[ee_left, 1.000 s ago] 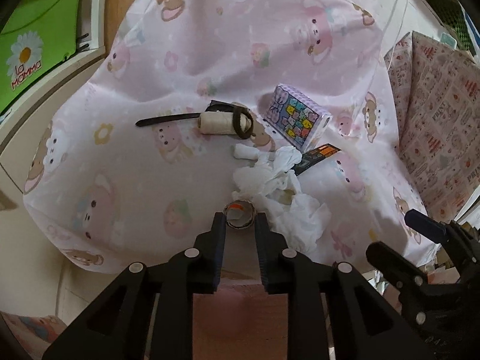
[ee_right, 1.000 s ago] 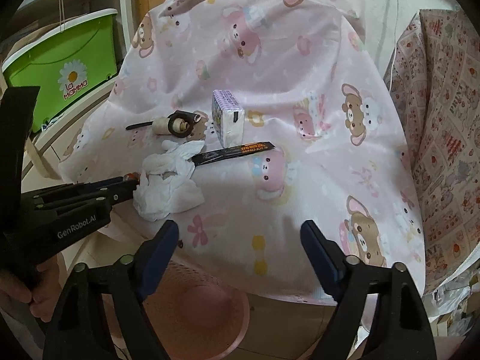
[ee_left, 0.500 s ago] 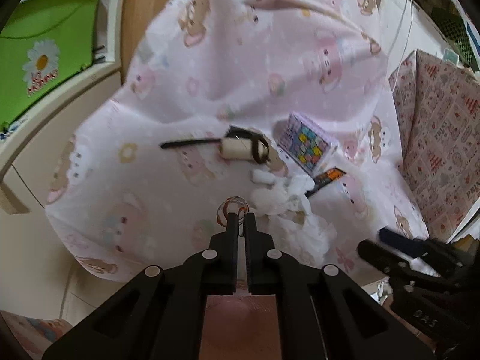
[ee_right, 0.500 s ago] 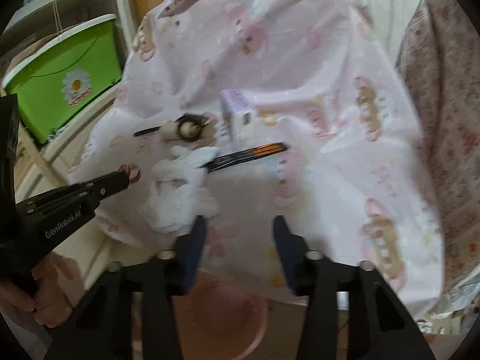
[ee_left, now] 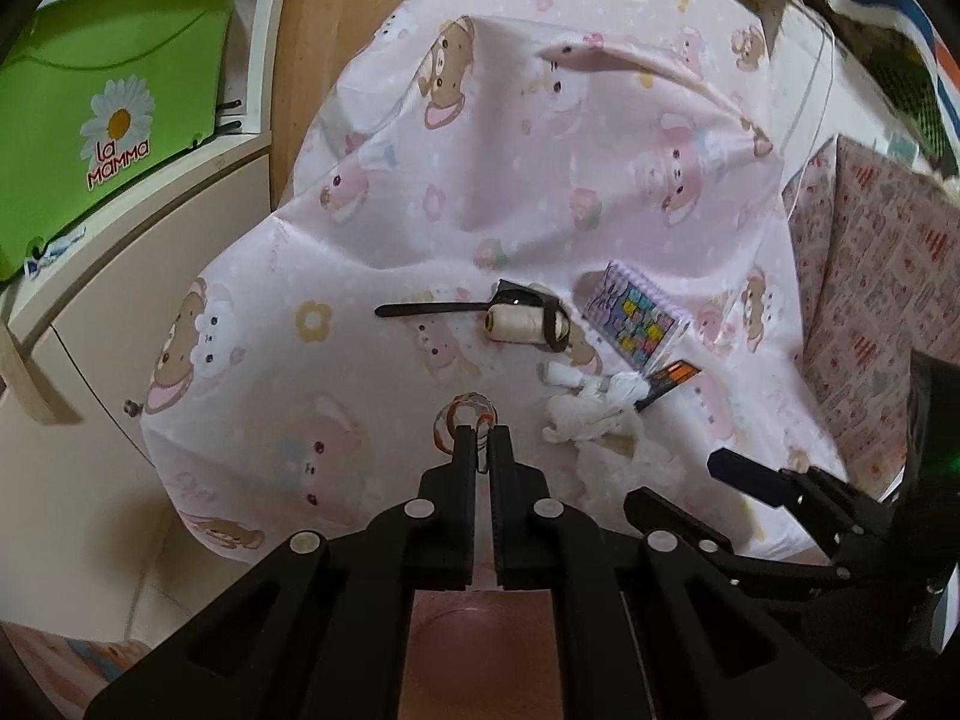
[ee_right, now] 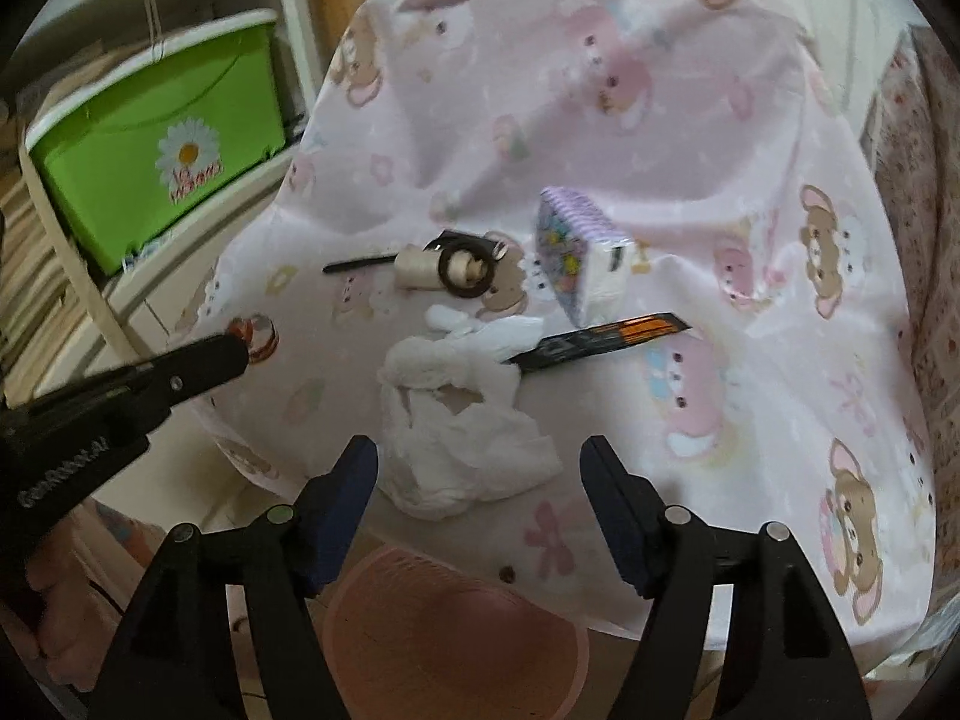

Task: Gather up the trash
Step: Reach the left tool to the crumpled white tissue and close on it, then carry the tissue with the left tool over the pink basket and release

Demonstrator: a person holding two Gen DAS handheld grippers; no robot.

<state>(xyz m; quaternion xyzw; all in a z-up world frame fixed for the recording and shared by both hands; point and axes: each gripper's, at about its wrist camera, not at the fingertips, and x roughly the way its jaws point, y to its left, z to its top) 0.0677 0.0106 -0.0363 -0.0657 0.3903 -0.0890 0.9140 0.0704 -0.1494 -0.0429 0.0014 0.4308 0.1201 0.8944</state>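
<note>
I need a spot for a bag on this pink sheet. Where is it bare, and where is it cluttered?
Bare: the far stretch of the pink sheet beyond the thread spool, and its right side past the black wrapper. Crowded: spool, tissue pack and crumpled tissues cluster mid-sheet.

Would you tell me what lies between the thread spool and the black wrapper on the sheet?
A small white wad and the top of the crumpled tissue lie between the thread spool and the black wrapper, clearest in the right wrist view.
</note>
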